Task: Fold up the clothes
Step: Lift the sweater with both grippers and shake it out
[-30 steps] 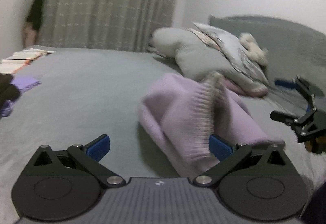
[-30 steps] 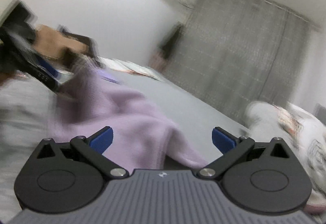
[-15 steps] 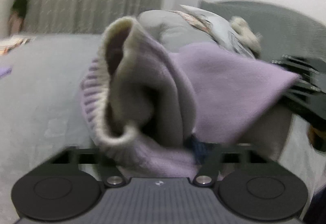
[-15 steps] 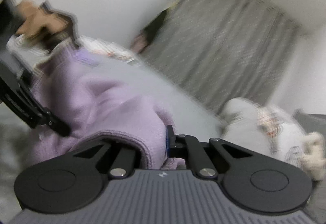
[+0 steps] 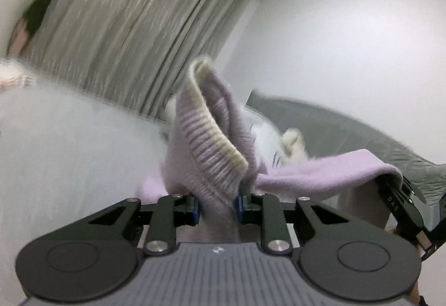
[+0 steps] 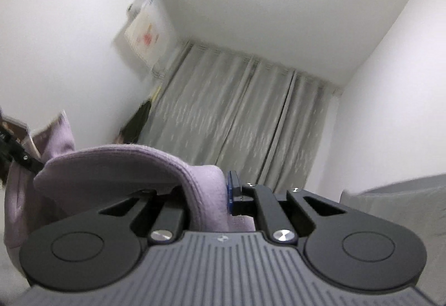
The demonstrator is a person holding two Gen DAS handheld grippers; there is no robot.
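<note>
Left gripper [image 5: 217, 205] closing, pads pinching the ribbed cream-edged hem of the soft lilac knitted sweater [image 5: 211, 144], raised off the grey bed [image 5: 55, 144]. Right gripper [image 6: 207, 194] clamped tight on a lilac fold, seen at three o'clock from the left.

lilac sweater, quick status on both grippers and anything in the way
Left gripper closing on the lilac sweater, ribbed hem between its pads. Right gripper shut on another edge of it. Sweater stretched between them. Nothing seen in the way.
</note>
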